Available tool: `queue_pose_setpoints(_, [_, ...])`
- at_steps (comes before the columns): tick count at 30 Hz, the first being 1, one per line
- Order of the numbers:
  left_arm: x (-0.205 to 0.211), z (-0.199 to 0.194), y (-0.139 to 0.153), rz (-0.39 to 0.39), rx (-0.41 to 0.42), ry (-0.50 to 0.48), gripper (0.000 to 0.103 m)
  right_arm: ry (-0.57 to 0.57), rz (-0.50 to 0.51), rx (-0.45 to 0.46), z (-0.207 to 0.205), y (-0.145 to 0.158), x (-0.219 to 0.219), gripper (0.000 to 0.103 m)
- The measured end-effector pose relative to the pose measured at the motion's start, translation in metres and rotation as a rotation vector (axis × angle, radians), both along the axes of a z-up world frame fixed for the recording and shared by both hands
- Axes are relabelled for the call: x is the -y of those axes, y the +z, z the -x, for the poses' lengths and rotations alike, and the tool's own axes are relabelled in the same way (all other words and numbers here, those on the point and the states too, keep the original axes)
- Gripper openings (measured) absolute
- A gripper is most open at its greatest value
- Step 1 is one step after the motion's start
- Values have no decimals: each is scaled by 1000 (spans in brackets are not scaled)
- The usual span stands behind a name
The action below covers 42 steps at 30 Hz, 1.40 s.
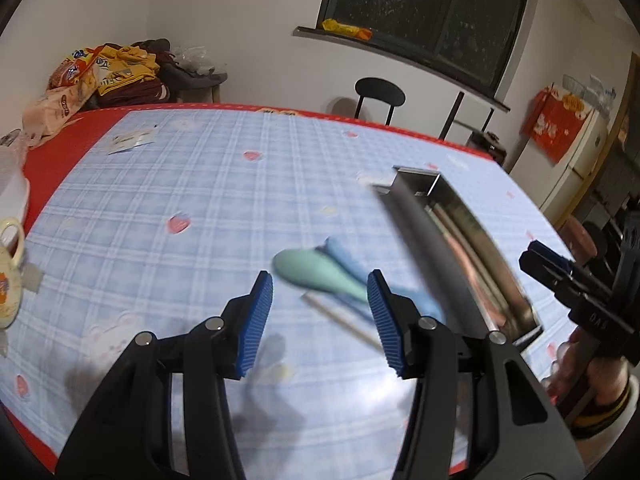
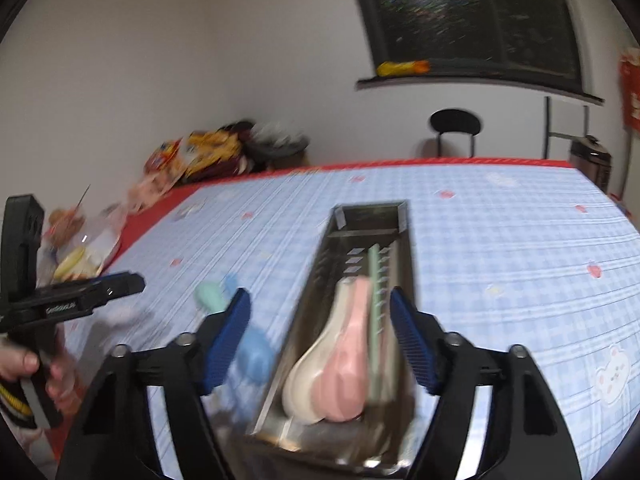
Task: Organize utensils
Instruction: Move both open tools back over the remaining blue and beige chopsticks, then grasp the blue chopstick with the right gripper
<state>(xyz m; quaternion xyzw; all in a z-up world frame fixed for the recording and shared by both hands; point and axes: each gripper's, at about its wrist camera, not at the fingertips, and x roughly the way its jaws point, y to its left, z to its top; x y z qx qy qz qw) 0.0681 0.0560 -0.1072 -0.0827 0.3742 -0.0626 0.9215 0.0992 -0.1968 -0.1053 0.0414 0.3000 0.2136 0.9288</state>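
A long steel tray (image 2: 404,248) lies on the blue checked tablecloth. In it lie a white spoon (image 2: 316,360), a pink spoon (image 2: 352,360) and a pale green stick (image 2: 375,320). My right gripper (image 2: 320,336) is open and empty, its jaws either side of the tray's near end. Left of the tray, a mint green spoon (image 1: 316,270), a blue spoon (image 1: 344,258) and a wooden chopstick (image 1: 344,318) lie on the cloth. My left gripper (image 1: 320,316) is open and empty, just above and before these spoons. The tray (image 1: 440,240) shows to its right.
A cup (image 1: 10,272) and a white bowl (image 1: 14,196) stand at the table's left edge. Snack bags and clothes (image 1: 108,72) pile at the far left corner. A black chair (image 1: 380,94) stands behind the table. The other gripper (image 1: 580,292) shows at right.
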Motion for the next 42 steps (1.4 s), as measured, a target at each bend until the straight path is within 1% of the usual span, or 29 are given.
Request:
queue_pose_setpoints(1, [-3, 3, -2, -5, 0, -4, 51, 14, 9, -8, 3, -1, -5, 57])
queue_pose_setpoints(2, [-7, 8, -5, -13, 2, -12, 51, 35, 26, -21, 6, -2, -12, 48])
queue_pose_setpoints(3, [-6, 11, -7, -20, 3, -16, 51, 54, 44, -34, 9, -3, -19, 43])
queue_pose_setpoints(5, [-7, 19, -11, -40, 11, -34, 51, 84, 67, -48, 16, -5, -32, 30])
queue_pose_setpoints(8, [-8, 29, -17, -53, 19, -59, 51, 139, 115, -74, 26, -9, -56, 23])
queue_pose_setpoints(10, [-8, 33, -21, -48, 15, -69, 51, 162, 156, -90, 31, -13, -71, 19])
queue_pose_setpoints(12, [-9, 34, -23, -38, 10, -74, 51, 177, 209, -97, 31, -17, -85, 15])
queue_pose_setpoints(14, [-8, 34, -26, -26, 1, -83, 51, 201, 289, -105, 28, -19, -99, 9])
queue_pose_setpoints(16, [-7, 32, -28, -15, -6, -94, 49, 231, 349, -129, 23, -22, -107, 7])
queue_pose_setpoints(18, [-7, 30, -31, -6, -15, -95, 44, 278, 406, -182, 13, -25, -113, 7])
queue_pose_setpoints(19, [-7, 28, -32, 10, -24, -99, 36, 288, 427, -197, 10, -27, -115, 7])
queue_pose_setpoints(20, [-8, 25, -34, 36, -40, -105, 31, 298, 451, -211, 7, -28, -116, 7])
queue_pose_setpoints(22, [-7, 19, -36, 80, -63, -117, 29, 327, 487, -247, 2, -31, -118, 7])
queue_pose_setpoints(27, [5, 9, -36, 92, -83, -145, 29, 378, 561, -307, -2, -37, -122, 7])
queue_pose_setpoints(32, [11, 5, -35, 101, -88, -157, 29, 409, 597, -342, -6, -44, -127, 7])
queue_pose_setpoints(36, [11, 3, -40, 111, -110, -163, 29, 438, 628, -372, -7, -50, -132, 8])
queue_pose_setpoints(40, [10, 2, -45, 122, -128, -161, 29, 438, 634, -387, -9, -52, -134, 8])
queue_pose_setpoints(42, [10, 1, -47, 131, -138, -161, 29, 434, 622, -409, -13, -51, -135, 8])
